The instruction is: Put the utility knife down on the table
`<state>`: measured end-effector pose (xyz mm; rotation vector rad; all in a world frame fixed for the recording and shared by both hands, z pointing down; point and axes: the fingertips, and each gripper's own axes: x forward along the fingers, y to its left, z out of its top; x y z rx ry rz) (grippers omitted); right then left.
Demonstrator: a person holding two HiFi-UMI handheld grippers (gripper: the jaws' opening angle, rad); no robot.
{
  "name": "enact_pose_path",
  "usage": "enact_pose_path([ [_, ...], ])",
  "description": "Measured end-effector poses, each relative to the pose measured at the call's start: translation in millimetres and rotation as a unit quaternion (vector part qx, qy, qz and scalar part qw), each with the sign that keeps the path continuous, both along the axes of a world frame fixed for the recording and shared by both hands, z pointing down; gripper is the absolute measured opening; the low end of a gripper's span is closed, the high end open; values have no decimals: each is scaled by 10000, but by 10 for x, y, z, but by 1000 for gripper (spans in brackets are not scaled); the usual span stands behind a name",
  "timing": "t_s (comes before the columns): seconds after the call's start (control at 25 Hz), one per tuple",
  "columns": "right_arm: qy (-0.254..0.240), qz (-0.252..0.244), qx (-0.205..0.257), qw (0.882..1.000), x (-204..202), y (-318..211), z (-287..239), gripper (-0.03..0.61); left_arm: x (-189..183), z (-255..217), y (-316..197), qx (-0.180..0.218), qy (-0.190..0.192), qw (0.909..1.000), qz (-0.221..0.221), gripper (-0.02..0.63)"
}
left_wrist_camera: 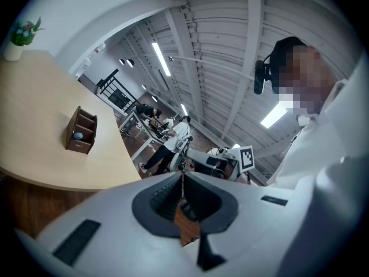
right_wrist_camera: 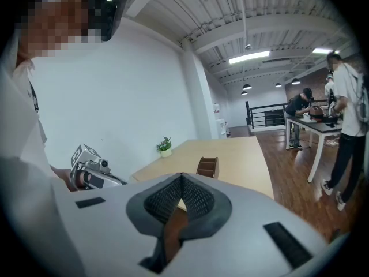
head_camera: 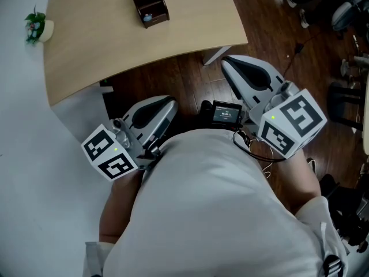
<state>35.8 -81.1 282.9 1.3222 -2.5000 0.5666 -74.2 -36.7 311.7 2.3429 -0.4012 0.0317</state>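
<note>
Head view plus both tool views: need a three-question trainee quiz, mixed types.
1. True or false: the left tool has its jaws wide apart.
2. What stands on the table along with the small plant? A) a brown box B) a mug C) a laptop
3. Short answer: what is between the jaws of the right tool?

Key: 1 false, the jaws are together. 2 A. 3 nothing, the jaws are shut.
</note>
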Motion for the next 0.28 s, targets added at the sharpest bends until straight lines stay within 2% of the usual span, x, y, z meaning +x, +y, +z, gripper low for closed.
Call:
enact_pose_path([
  [0.28,66,30,-36,10000,23,10,50,0,13,14,4,-12,9,10000,31,3],
])
